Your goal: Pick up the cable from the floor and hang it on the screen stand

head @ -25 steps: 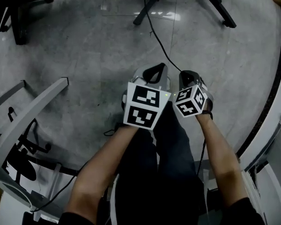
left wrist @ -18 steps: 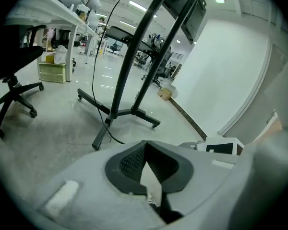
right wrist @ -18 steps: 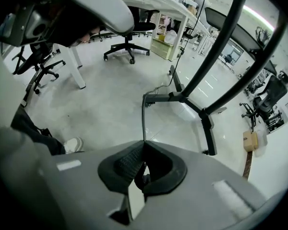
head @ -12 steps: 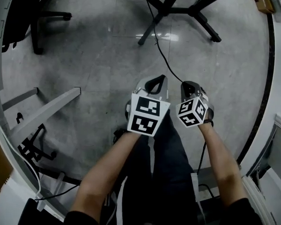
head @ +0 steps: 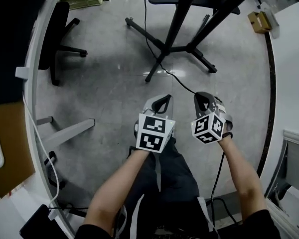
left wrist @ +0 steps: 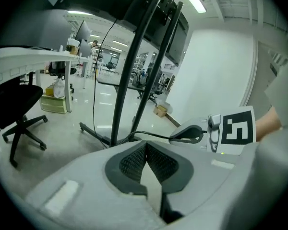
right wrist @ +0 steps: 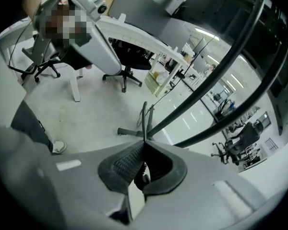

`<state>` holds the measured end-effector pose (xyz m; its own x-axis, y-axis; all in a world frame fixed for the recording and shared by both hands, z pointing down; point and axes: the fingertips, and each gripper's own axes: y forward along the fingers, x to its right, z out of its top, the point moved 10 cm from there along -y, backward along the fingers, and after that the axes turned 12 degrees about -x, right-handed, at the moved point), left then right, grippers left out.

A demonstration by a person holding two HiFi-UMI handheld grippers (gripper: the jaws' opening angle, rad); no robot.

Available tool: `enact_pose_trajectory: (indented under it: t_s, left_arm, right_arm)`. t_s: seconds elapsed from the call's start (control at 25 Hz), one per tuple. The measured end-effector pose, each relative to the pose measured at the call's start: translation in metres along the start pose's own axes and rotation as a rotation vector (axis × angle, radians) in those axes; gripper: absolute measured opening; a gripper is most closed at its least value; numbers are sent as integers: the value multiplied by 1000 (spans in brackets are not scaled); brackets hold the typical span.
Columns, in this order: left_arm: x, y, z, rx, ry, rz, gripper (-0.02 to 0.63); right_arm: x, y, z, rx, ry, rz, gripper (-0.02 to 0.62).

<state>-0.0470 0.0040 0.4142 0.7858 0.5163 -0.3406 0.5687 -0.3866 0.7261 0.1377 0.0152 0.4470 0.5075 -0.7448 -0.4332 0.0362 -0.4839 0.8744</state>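
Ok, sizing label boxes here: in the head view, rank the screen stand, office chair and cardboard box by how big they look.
1. screen stand, even though it is cut off at the top edge
2. office chair
3. cardboard box, clearly smallest

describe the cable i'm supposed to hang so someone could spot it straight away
Find the black stand with spread legs at the top of the head view. Past its base a thin black cable crosses the grey floor and rises into the right tool, which is shut on it. The white cable at far left reaches no tool.
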Motion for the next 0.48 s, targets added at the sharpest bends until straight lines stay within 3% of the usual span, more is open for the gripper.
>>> enact_pose_trajectory:
  t_s: [0.48]
  left_arm:
    - [38, -79, 135, 191, 69, 28, 2]
  right_arm:
    - [127, -128, 72, 207, -49, -220, 12]
